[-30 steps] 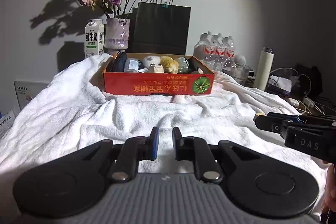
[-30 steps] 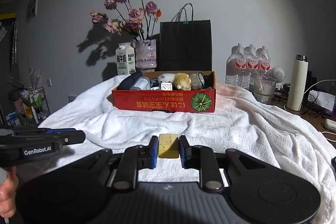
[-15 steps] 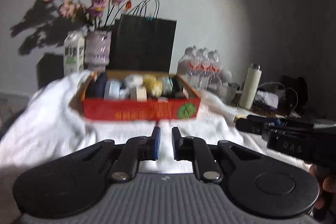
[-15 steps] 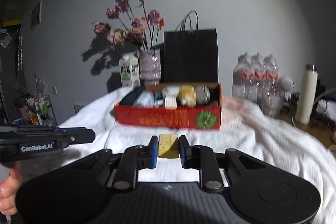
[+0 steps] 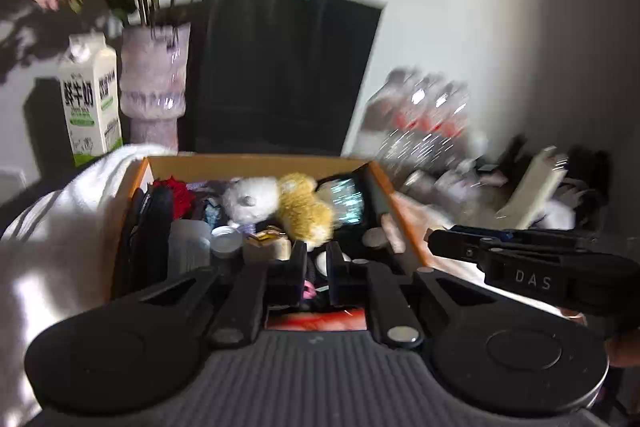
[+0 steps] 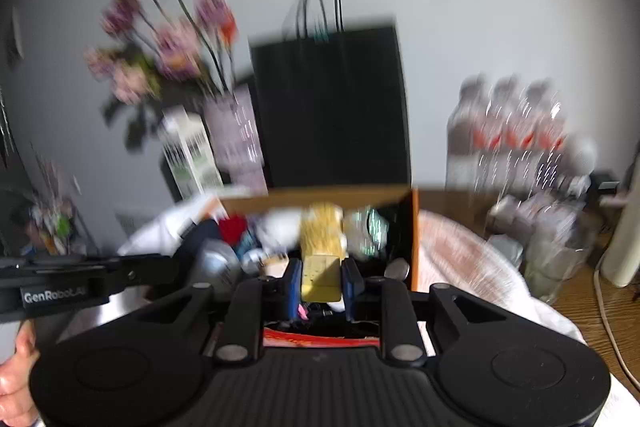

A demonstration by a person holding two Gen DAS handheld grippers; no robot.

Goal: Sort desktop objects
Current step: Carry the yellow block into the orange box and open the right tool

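Left of the red box [image 5: 132, 187] stand a milk carton [image 5: 90, 103] and a vase [image 5: 154, 75] of flowers, with a black paper bag [image 5: 280, 75] behind the box. The left gripper [image 5: 316, 263] hangs over the box's near edge, jaws clenched on nothing. The right gripper [image 6: 320, 279], also above the box, grasps a yellow block [image 6: 321, 277]. 3 water bottles [image 6: 516, 131] stand right of the box.

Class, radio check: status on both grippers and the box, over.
Right gripper shut on yellow block, over box. Left gripper shut, empty. Box crowded with plush toys; nothing blocking.
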